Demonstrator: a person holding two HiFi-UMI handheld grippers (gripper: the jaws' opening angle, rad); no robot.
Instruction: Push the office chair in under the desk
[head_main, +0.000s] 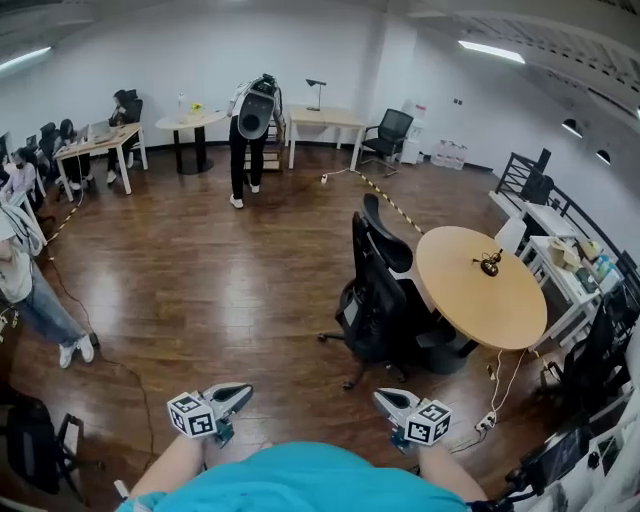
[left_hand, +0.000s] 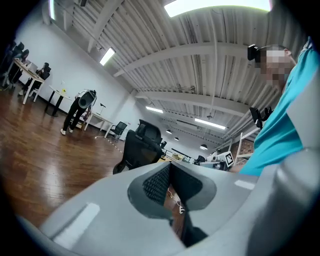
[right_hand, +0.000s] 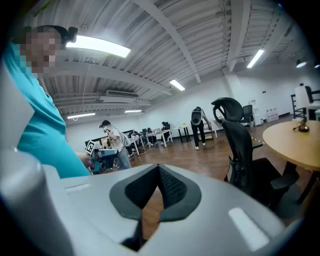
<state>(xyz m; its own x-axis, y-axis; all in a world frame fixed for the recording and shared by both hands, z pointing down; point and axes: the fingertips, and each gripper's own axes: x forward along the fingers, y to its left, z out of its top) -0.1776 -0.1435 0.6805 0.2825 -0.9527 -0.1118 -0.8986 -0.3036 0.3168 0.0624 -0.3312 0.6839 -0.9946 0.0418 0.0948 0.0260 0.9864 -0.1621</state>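
Note:
The black office chair (head_main: 375, 290) stands on the wood floor with its seat against the near-left side of the round wooden desk (head_main: 500, 310), its high back turned toward me. My left gripper (head_main: 238, 392) and right gripper (head_main: 386, 399) hover low in the head view, close to my body and well short of the chair. Both are shut with nothing between the jaws. In the left gripper view the shut left gripper (left_hand: 170, 166) points toward the chair (left_hand: 141, 149). The right gripper view has the shut right gripper (right_hand: 159, 169) with the chair (right_hand: 245, 150) and desk (right_hand: 295, 142) off to its right.
A small dark object (head_main: 489, 263) sits on the desk. A power strip with cables (head_main: 485, 420) lies on the floor to the right of my right gripper. A person (head_main: 250, 125) bends over at the back. Another person (head_main: 25, 290) stands at far left. Striped floor tape (head_main: 395, 205) runs behind the chair.

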